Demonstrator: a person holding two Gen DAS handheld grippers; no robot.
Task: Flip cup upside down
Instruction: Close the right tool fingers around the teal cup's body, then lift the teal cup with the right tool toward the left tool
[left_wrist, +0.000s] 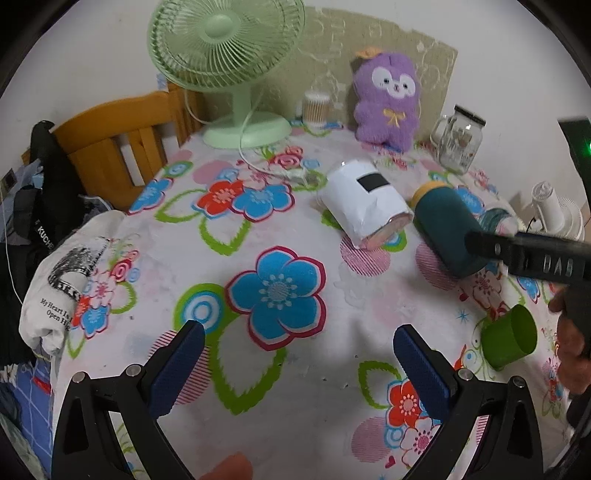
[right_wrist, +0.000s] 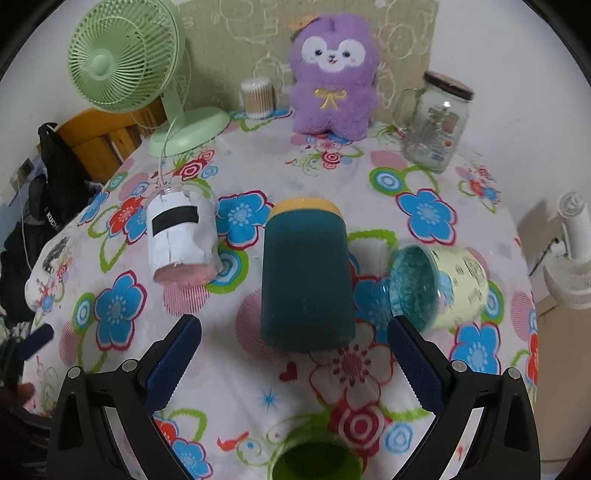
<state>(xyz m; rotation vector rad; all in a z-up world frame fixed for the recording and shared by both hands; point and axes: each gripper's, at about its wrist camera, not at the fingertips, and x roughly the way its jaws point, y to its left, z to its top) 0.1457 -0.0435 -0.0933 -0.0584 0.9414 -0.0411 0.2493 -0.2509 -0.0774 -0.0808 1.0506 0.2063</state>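
Teal cup (right_wrist: 306, 280) w/ a yellow band at its far end sits on the floral bench (right_wrist: 258, 387) straight ahead of the right tongs (right_wrist: 294, 363), roughly centred on the gap between the two blue pads (right_wrist: 173, 363) and just beyond their tips. Can't say for sure whether it stands inverted or leans; its long axis runs away from the tongs, wide dark end nearest, yellow end farthest. Right tongs are spread wide, nothing between them, the gap looks a bit wider than the cup body. From the left wrist view the same cup (left_wrist: 448, 229) lies well off to the right, w/ the right tool's black finger crossing in front of it. So right hand is clearly the nearer one, prob the one to grip. Left tongs (left_wrist: 299, 367) also wide apart and empty, hovering low over bare cloth near the bench front, pointing at no cup. Other cups around: paper-wrapped one (right_wrist: 181, 236) on its side to the left, pale cup w/ blue-green inside (right_wrist: 439, 288) on its side just right of the teal one, green cup (right_wrist: 316, 463) at the near edge, mouth toward the camera. Next move likely needs a straight push fwd, then close on the body.
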